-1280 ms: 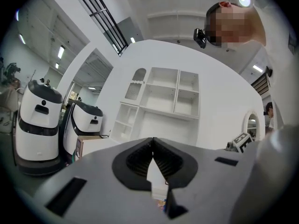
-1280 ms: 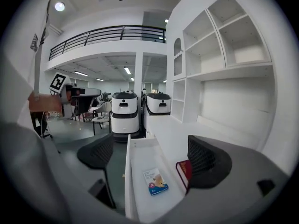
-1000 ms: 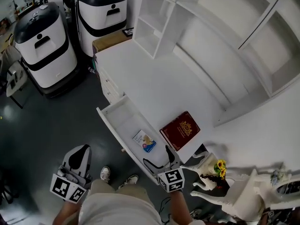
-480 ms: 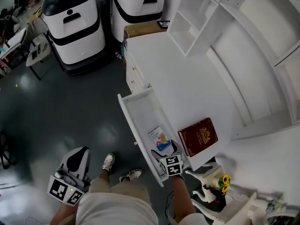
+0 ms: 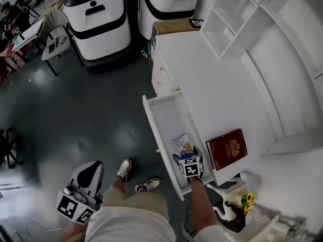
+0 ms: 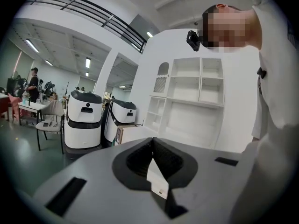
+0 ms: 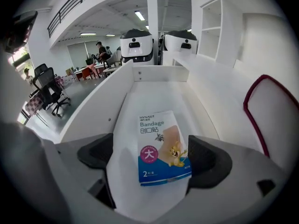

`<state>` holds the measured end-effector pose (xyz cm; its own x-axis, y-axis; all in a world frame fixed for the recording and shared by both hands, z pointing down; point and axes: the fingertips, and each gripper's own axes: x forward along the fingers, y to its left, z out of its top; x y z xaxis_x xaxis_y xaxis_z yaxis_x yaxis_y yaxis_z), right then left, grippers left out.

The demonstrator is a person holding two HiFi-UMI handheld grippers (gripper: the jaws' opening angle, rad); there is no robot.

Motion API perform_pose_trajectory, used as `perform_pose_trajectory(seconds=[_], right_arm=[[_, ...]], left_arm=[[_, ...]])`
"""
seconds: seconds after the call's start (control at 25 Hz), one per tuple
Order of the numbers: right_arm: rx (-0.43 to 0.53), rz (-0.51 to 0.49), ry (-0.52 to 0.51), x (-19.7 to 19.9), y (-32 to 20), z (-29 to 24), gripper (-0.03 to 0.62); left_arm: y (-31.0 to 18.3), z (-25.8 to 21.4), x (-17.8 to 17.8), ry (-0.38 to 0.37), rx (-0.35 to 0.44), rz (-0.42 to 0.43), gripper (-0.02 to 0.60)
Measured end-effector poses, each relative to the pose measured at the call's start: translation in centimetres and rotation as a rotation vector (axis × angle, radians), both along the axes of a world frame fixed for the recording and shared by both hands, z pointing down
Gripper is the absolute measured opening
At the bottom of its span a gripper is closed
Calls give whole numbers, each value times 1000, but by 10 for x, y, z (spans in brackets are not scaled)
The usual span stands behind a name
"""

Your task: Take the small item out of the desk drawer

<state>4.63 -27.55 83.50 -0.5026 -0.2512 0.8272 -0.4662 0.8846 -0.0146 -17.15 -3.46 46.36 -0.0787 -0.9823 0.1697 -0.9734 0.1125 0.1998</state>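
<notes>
A small bandage box [image 7: 162,146], white and blue with a cartoon print, lies flat on the floor of the open white desk drawer [image 5: 164,120]. My right gripper [image 7: 154,155] is open and lowered into the drawer, one finger on each side of the box. In the head view the right gripper [image 5: 187,158] covers the near end of the bandage box [image 5: 182,144]. My left gripper [image 5: 85,183] hangs low at the left, away from the desk, and its jaws are shut with nothing in them [image 6: 154,171].
A dark red book [image 5: 227,148] lies on the white desk top [image 5: 202,74] to the right of the drawer. White shelving [image 5: 237,19] lines the back of the desk. Two white and black machines [image 5: 98,16] stand on the dark floor beyond. A person's feet [image 5: 135,178] are below.
My right gripper has moved forward into the drawer and now straddles the bandage box. The head camera has shifted, so the desk sits further right. The left gripper has stayed low.
</notes>
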Motion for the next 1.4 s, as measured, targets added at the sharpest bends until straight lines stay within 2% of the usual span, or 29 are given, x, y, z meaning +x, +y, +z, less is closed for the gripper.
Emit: perform_pose_trajectory(seconds=[0.32, 0.6, 0.8, 1.12, 1.2, 1.32, 1.4], right_arm=[[-55, -29, 56, -13, -16, 16, 492], [-76, -53, 152, -15, -24, 38, 492], [-127, -54, 179, -14, -21, 43, 492], [-131, -56, 208, -15, -21, 42, 491], [-130, -57, 216, -15, -20, 42, 488], [-137, -48, 225, -12, -17, 39, 442], [-159, -35, 233, -9, -12, 37, 440]], left_arm=[[-6, 8, 5, 21, -2, 17, 15], [-6, 17, 4, 21, -19, 17, 15], [-8, 18, 1, 24, -20, 26, 15], [-12, 21, -2, 36, -18, 47, 15], [-13, 21, -5, 37, -15, 49, 15], [-12, 17, -7, 36, -9, 56, 15], [-12, 14, -9, 37, -5, 63, 15]])
